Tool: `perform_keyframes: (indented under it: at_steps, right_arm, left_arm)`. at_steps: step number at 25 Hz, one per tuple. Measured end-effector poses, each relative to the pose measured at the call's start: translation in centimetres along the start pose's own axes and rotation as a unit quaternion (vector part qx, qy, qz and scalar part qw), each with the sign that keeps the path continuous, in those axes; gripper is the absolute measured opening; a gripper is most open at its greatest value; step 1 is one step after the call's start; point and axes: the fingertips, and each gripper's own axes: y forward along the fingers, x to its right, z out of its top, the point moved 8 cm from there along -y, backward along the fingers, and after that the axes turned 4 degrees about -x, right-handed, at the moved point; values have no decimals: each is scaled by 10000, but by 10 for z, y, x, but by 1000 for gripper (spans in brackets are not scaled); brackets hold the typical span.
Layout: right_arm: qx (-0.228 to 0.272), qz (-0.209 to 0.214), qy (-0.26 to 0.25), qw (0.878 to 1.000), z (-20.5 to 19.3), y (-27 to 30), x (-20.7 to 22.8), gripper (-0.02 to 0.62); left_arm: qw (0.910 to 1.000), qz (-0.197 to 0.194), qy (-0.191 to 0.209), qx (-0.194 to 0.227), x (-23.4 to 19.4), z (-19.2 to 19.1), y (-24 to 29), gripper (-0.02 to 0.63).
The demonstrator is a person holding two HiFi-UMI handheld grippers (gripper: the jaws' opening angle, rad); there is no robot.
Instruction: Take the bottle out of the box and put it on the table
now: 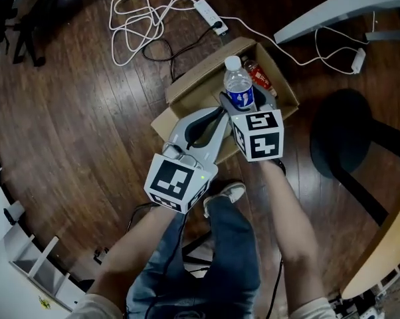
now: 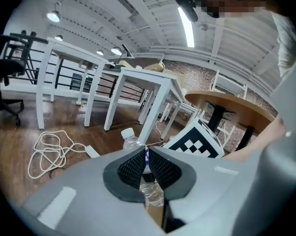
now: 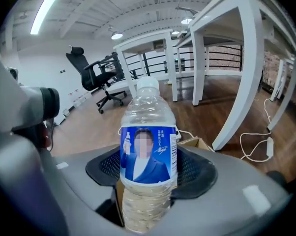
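A clear water bottle (image 1: 239, 85) with a blue label and white cap stands upright between the pads of my right gripper (image 1: 244, 104), which is shut on its lower body. It hangs over the open cardboard box (image 1: 187, 84) on the wooden floor. The right gripper view has the bottle (image 3: 148, 146) filling the middle, gripped at both sides by the black pads (image 3: 197, 168). My left gripper (image 1: 220, 113) points at the bottle from the near left, jaws together with nothing between them. Past its own closed pads (image 2: 131, 168) the bottle's top (image 2: 130, 138) shows.
A second bottle with a red label (image 1: 258, 77) lies in the box. A white power strip (image 1: 210, 15) and looped cable (image 1: 135, 25) lie beyond it. A black round stool (image 1: 346, 135) stands to the right, a wooden table edge (image 1: 386, 244) at lower right.
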Motion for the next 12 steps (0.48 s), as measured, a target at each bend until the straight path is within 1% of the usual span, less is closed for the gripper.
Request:
perform_keyframes:
  at_steps: [3,7,9,12]
  right_arm:
    - [246,-77,-21,9997,27,-39,-4,288]
    - [615,-84,105,9980,61,-92,-15,288]
    - [776,-107,120,9969,77,-121,-20,290]
    - [1036,-151,168,9944,100,-166,-28,290]
  left_arm:
    - [9998,101,35,141,14,29,-16,-2]
    - [9995,179,123,243,33,64,-37,-2]
    - [9992,187,182,313,45,85,-47,-2]
    - [9980,141,317,527,65,122,-62,-2]
